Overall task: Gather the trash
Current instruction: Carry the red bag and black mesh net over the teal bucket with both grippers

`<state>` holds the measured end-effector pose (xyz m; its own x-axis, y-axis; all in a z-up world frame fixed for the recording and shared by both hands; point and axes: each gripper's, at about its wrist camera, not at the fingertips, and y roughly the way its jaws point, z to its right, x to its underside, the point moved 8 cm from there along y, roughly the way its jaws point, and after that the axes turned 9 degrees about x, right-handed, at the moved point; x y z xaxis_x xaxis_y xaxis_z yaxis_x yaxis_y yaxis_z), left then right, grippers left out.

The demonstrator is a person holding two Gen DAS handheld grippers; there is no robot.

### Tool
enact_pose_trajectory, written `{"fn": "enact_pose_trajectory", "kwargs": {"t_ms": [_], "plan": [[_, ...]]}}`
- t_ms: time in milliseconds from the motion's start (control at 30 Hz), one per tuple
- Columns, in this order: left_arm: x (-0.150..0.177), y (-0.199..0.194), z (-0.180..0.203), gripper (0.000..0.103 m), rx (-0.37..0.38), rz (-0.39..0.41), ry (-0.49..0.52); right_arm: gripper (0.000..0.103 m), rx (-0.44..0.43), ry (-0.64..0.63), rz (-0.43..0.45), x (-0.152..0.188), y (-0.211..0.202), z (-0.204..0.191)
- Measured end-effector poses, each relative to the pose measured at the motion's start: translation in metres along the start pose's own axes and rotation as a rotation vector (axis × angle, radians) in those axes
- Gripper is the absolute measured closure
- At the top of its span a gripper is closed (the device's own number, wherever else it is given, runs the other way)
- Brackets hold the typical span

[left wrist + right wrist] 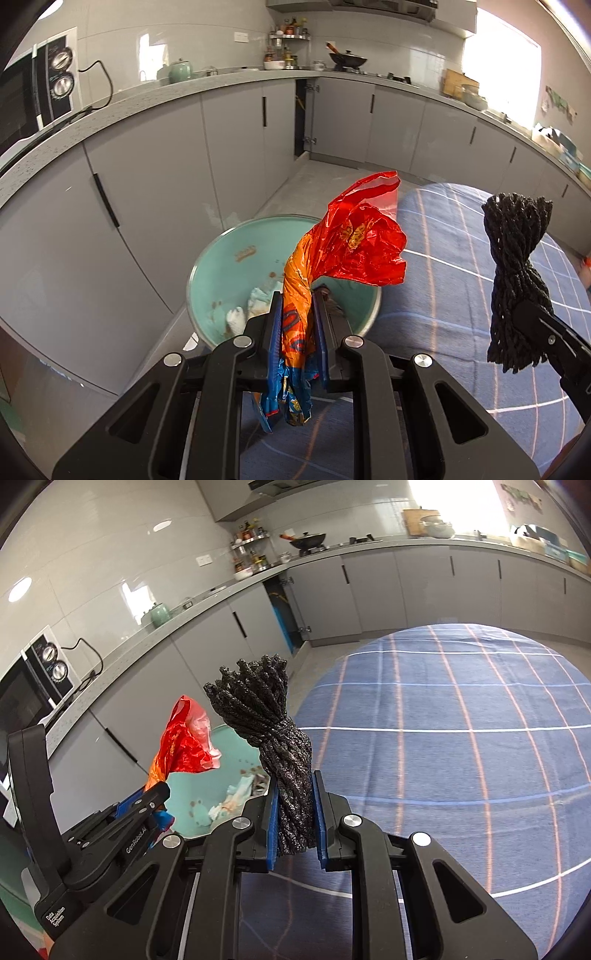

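My left gripper [297, 325] is shut on a crumpled red, orange and blue snack wrapper [354, 243], held above a teal trash bin [221, 266] that has tissues and scraps inside. My right gripper [293, 812] is shut on a black bundle of twisted cord [273, 731], held upright. The cord bundle [517, 266] and the right gripper also show at the right of the left wrist view. The wrapper [184, 742], the left gripper [155, 797] and the bin [207, 794] show at the left of the right wrist view.
A round table with a blue checked cloth [461, 738] lies to the right of the bin. Grey kitchen cabinets [166, 177] and a countertop with a microwave [33, 99], a kettle and a wok curve round behind. One cabinet door stands ajar [303, 122].
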<state>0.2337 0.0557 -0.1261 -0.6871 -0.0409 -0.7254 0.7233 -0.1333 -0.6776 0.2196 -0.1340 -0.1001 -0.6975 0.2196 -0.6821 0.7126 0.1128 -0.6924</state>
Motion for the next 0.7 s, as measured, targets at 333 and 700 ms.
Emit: {"fn": "enact_pose_trajectory", "kwargs": {"t_ms": [333, 700], "plan": [[-0.005, 0.003, -0.033, 0.087, -0.041, 0.005, -0.048, 0.086, -0.052, -0.043, -0.016, -0.002, 0.012, -0.040], [-0.014, 0.019, -0.071, 0.087, -0.082, -0.015, -0.095, 0.086, -0.077, -0.085, -0.029, -0.011, 0.035, -0.080]]}}
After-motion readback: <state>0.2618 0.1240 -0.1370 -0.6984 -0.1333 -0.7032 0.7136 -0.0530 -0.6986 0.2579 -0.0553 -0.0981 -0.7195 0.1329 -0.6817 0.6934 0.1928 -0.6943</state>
